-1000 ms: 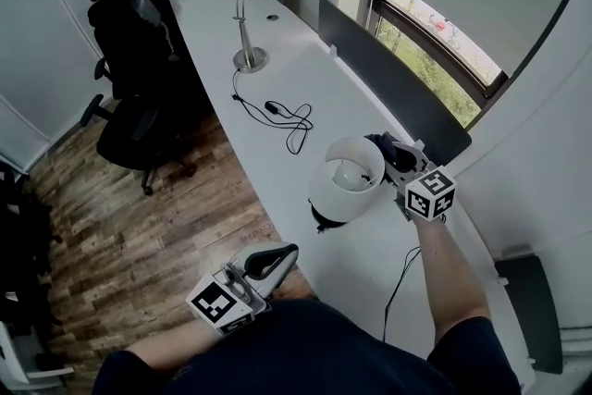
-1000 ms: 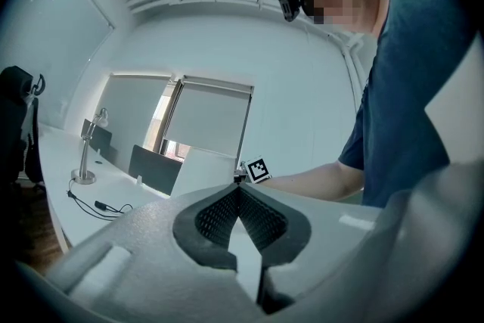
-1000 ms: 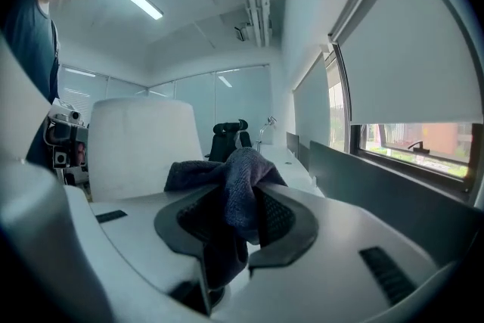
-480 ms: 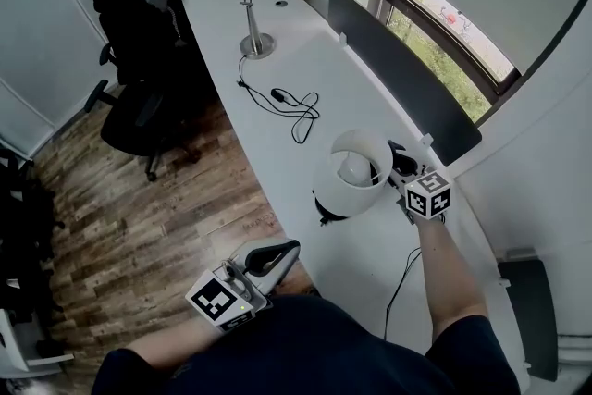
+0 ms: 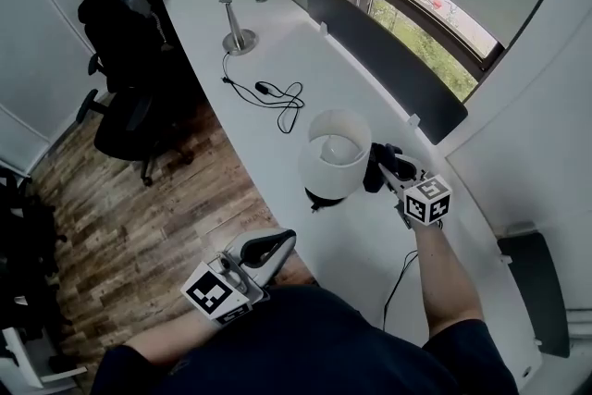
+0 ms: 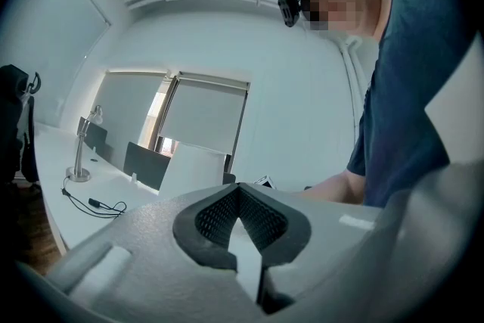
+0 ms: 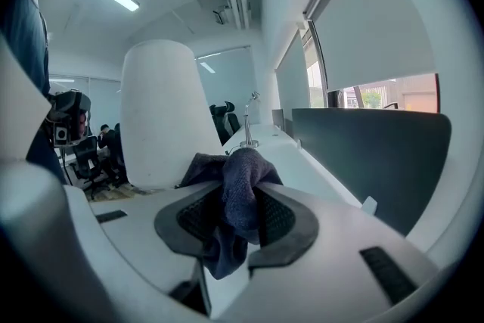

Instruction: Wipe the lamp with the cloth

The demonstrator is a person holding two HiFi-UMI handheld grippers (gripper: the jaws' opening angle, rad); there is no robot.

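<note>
A table lamp with a white drum shade (image 5: 335, 153) stands near the front edge of the long white desk (image 5: 277, 42). In the right gripper view the shade (image 7: 162, 113) rises just left of the jaws. My right gripper (image 5: 381, 164) is shut on a dark blue-grey cloth (image 7: 238, 193), which sits against the shade's right side. The cloth (image 5: 377, 166) shows as a dark wad between gripper and shade. My left gripper (image 5: 268, 247) hangs low off the desk's front edge, shut with nothing in it; its jaws (image 6: 240, 222) are closed together.
A slim silver desk lamp (image 5: 231, 5) stands at the far end, with a black cable (image 5: 277, 102) coiled on the desk. Dark divider panels (image 5: 388, 74) line the window side. Black office chairs (image 5: 125, 60) stand on the wood floor to the left.
The right gripper with the cloth has shifted slightly along the shade's right side. The head camera has moved, so the whole scene sits a little differently. The left gripper stays low and still.
</note>
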